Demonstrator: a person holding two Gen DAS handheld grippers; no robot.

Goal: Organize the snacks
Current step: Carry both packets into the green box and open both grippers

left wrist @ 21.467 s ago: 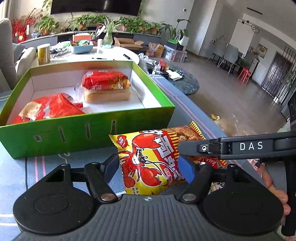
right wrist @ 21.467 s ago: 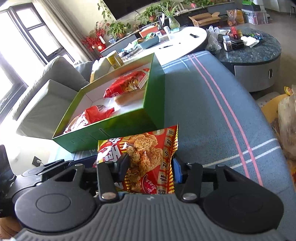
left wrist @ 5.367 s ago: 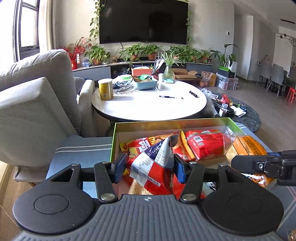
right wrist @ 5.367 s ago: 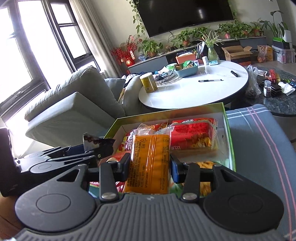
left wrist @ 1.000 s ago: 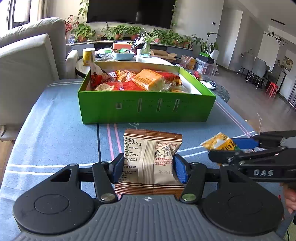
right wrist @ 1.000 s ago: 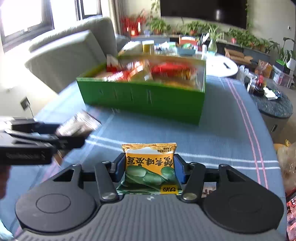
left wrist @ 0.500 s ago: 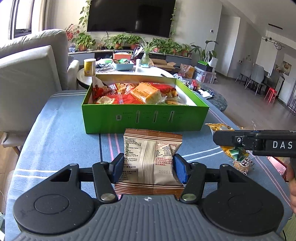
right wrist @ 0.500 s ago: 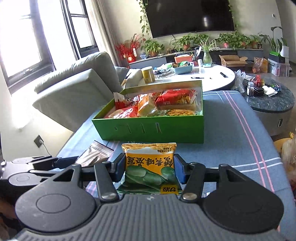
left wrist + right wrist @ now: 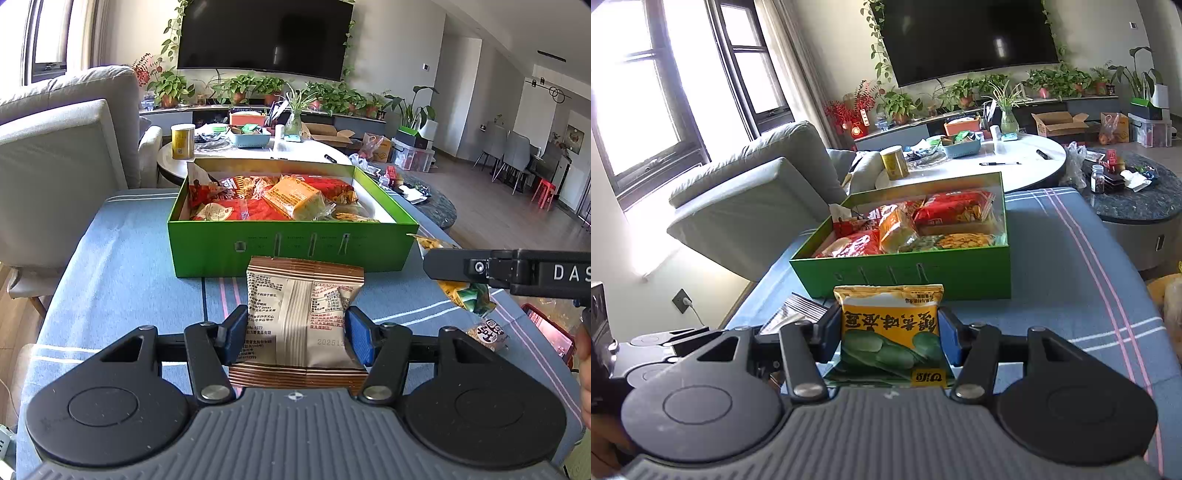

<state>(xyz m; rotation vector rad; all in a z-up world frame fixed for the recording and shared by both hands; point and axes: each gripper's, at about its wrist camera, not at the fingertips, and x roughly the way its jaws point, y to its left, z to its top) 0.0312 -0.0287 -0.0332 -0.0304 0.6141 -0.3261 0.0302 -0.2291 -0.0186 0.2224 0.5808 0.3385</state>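
My left gripper [image 9: 297,338] is shut on a brown-and-beige snack packet [image 9: 301,317], held above the blue cloth in front of the green box [image 9: 288,245]. My right gripper [image 9: 888,339] is shut on a yellow-and-green pea snack packet [image 9: 890,332]; that packet also shows at the right in the left wrist view [image 9: 465,295]. The green box [image 9: 905,273] holds several red and orange snack packets. The brown packet's edge [image 9: 792,312] shows at the left in the right wrist view.
A small round-labelled packet [image 9: 487,334] lies on the blue striped cloth [image 9: 122,266] at the right. A grey sofa [image 9: 62,155] stands left of the table. A white round table [image 9: 1004,166] with clutter stands behind the box.
Both grippers have risen and moved closer to the green box, each still holding its packet. The box interior now shows more from above.
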